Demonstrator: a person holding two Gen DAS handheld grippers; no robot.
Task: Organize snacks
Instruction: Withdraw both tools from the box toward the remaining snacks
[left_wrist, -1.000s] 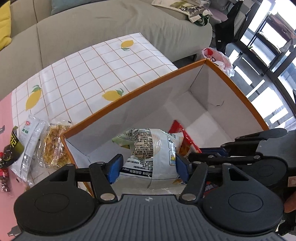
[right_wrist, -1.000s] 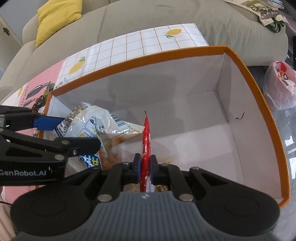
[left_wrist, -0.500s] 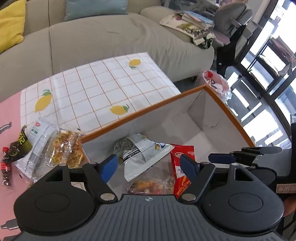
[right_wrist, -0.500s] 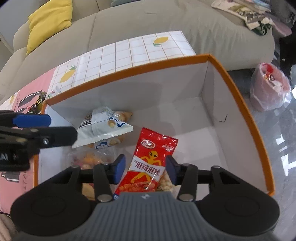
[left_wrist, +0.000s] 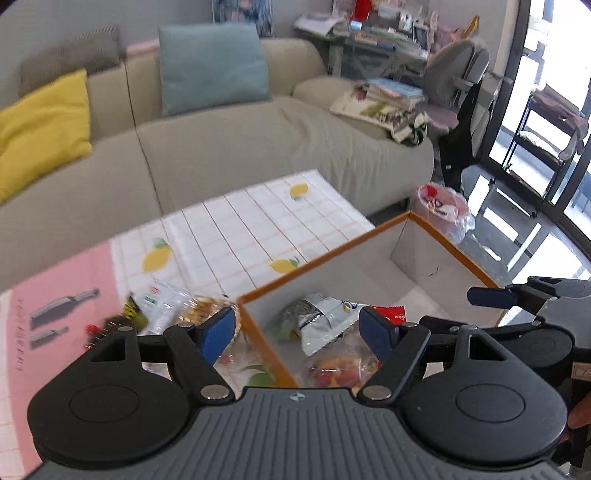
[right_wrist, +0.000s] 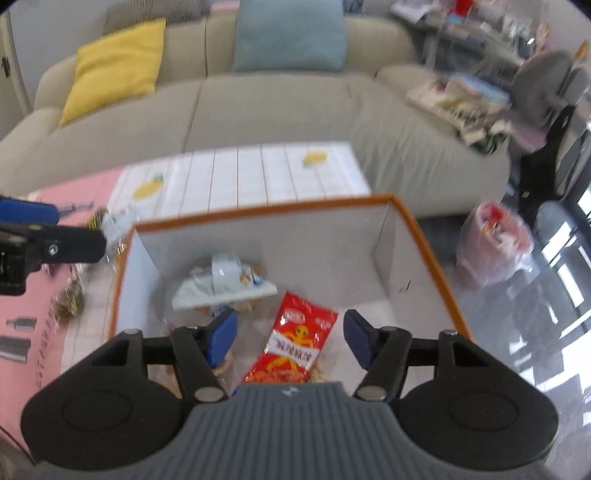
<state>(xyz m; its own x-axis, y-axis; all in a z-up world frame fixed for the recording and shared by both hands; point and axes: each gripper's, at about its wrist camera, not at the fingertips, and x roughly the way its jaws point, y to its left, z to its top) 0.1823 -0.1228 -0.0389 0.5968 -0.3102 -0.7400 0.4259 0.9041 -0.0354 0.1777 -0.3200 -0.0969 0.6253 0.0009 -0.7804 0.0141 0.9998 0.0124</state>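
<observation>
An orange-rimmed white box stands on the low table. In it lie a silver-white snack bag, a red spicy-snack packet and a clear packet of coloured sweets. My left gripper hovers open above the box's left wall, holding nothing. My right gripper hangs over the red packet; its jaws are opening and the pads stand clear of the packet. Several loose snack packets lie on the table left of the box.
The table carries a lemon-print cloth and a pink mat. A beige sofa with yellow and teal cushions runs behind it. A pink bin bag sits on the floor right of the box, near a chair.
Both grippers let go of their packets and rose away from the box. The silver-white bag and the red packet now lie flat inside it. Both views tilted up toward the sofa.
</observation>
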